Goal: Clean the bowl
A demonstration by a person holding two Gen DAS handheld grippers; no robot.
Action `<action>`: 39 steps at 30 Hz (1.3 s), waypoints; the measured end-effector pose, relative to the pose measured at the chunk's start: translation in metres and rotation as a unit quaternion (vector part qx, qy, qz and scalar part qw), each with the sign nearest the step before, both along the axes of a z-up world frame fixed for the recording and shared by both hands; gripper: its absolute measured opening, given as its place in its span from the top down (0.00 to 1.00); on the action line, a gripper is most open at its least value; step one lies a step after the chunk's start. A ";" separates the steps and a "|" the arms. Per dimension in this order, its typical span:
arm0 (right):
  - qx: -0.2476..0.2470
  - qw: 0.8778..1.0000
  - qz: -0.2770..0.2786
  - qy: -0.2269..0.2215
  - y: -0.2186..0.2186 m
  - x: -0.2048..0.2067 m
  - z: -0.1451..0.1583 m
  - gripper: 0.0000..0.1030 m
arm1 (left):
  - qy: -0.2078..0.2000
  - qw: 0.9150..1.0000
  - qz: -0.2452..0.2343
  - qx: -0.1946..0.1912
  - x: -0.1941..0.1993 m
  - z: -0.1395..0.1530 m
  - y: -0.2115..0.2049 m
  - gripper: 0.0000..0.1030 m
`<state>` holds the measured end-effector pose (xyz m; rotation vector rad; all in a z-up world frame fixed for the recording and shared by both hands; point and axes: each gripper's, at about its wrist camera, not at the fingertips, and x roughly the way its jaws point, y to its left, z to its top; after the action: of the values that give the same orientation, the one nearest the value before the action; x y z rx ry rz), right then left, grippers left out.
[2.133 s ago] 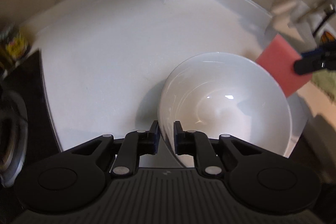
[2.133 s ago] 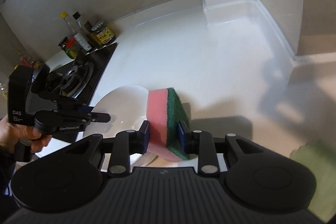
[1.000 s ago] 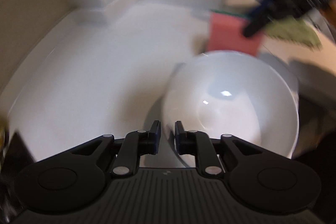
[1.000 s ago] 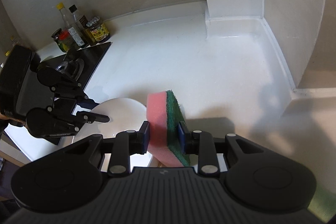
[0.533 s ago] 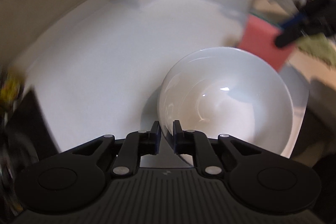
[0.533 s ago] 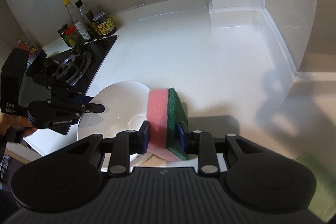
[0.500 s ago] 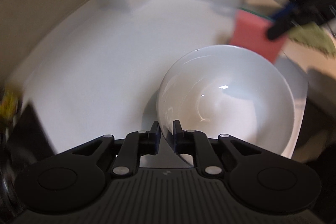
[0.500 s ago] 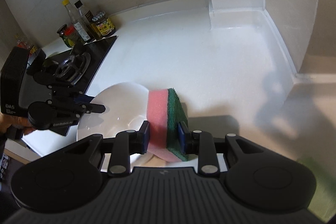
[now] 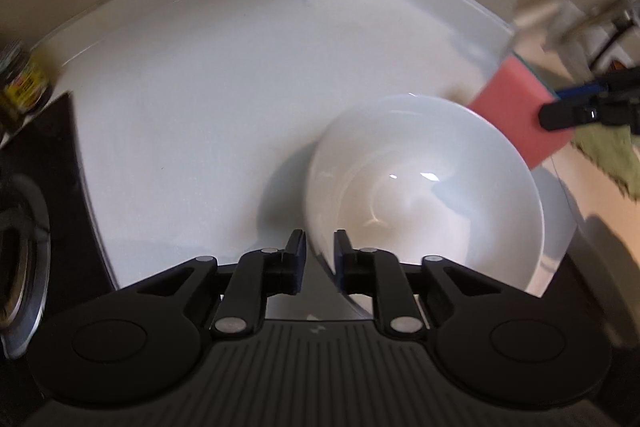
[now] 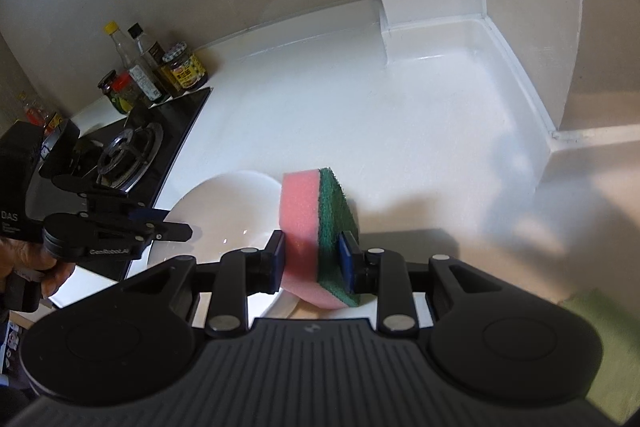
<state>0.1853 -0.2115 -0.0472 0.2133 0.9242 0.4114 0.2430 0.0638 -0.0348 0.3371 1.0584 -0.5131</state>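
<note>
Down at the near rim of the bowl [image 9: 424, 195], the left tool [image 9: 320, 255] sits clamped on it, one finger outside the wall and the other inside; its jaws have just been closing onto that rim over the past second. The bowl is white and glossy, it looks empty inside, and it sits at the front edge of the white table [image 9: 208, 99], with its right side reaching past the table edge.

Just beyond the bowl's far right rim, the right tool [image 10: 311, 259] is clamped on a sponge [image 10: 316, 227], pink foam on the left and green scrub pad on the right, held on edge. Whether the sponge touches the bowl cannot be told. In the right wrist view a hand [image 10: 28, 259] grips the left tool's handle at the left edge.

To the left of the bowl lies a black stove [image 10: 132, 147] with a burner ring, and behind it a cluster of bottles and jars [image 10: 152, 71] stands against the wall. A green cloth [image 9: 608, 155] lies off to the right.
</note>
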 end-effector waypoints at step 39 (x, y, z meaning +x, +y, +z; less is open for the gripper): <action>-0.040 0.998 0.036 -0.025 0.022 0.045 0.001 0.76 | -0.101 0.969 -0.197 0.109 0.023 -0.010 -0.019 0.81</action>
<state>0.2304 -0.1891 -0.0461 0.0965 0.8994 0.4424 0.2658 0.0446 -0.0445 0.7890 0.8517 -0.7017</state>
